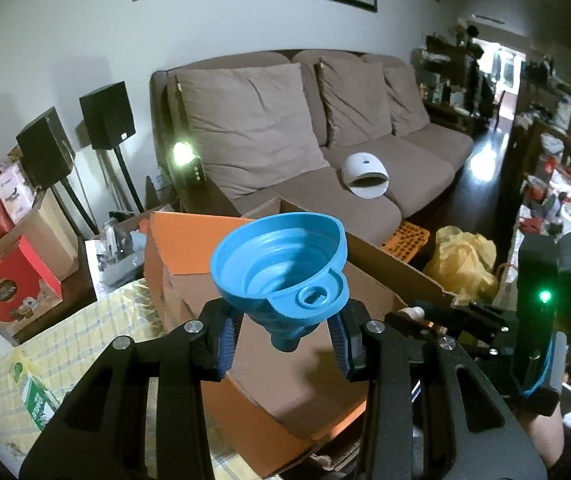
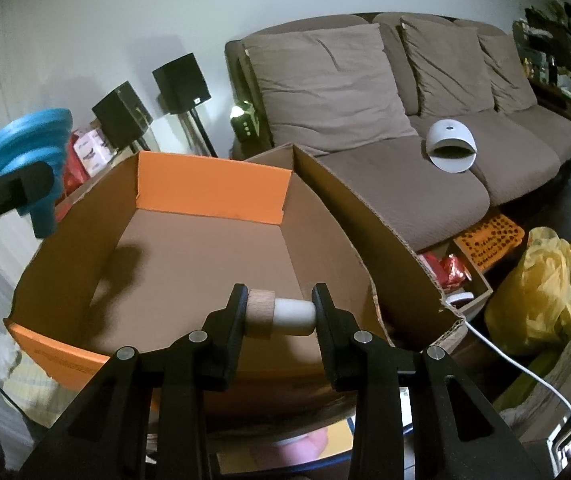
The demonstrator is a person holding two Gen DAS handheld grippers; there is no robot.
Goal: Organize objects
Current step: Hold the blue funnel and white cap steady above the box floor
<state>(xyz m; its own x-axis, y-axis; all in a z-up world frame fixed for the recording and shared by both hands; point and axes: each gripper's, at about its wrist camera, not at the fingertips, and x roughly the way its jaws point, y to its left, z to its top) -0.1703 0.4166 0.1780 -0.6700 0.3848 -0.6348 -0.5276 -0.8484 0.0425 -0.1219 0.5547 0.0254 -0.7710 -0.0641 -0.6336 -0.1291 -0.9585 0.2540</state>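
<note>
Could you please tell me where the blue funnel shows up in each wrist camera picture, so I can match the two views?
Left wrist view: the blue funnel sits centre frame, held in the left gripper above the cardboard box.
Right wrist view: the same funnel is at the far left edge, beside the box.
Shared landmark: the white domed device on the sofa seat.

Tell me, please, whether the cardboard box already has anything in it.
Empty: the right wrist view shows the cardboard box with a bare brown floor; the stopper and blue funnel are held above it in the grippers.
</note>
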